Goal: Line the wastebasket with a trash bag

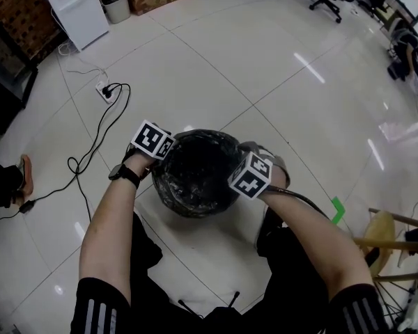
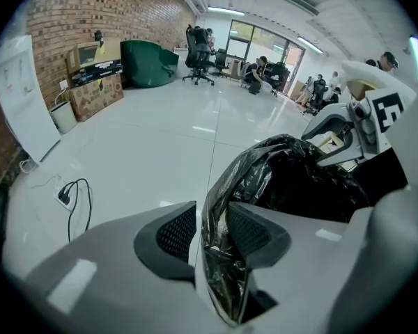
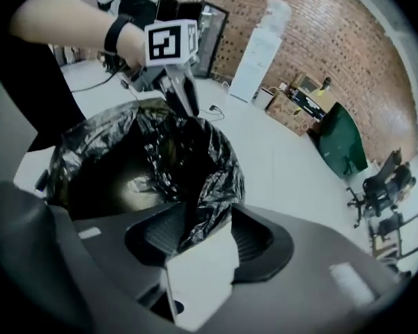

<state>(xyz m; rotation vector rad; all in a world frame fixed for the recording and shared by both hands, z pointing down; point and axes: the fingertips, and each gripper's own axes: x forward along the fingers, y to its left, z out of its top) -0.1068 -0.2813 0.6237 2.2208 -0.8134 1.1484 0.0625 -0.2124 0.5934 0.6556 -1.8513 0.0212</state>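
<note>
A black trash bag (image 1: 195, 172) lines a round wastebasket on the floor in front of me, its edge folded over the rim. My left gripper (image 1: 164, 160) is at the rim's left side. In the left gripper view it (image 2: 209, 232) is shut on the white rim (image 2: 198, 256) and the bag film (image 2: 223, 270). My right gripper (image 1: 231, 186) is at the rim's right side. In the right gripper view its jaws (image 3: 205, 239) straddle the white basket wall (image 3: 202, 277) and a fold of the bag (image 3: 209, 200), open. Each gripper shows in the other's view: right gripper (image 2: 348, 131), left gripper (image 3: 188, 110).
A power strip with a black cable (image 1: 106, 90) lies on the tiles at the left. A white cabinet (image 1: 73, 5) and a small bin (image 1: 116, 5) stand at the back left. A wooden stool (image 1: 383, 235) is at the right, green tape (image 1: 338, 209) beside it. Someone's foot (image 1: 24, 176) is at the far left.
</note>
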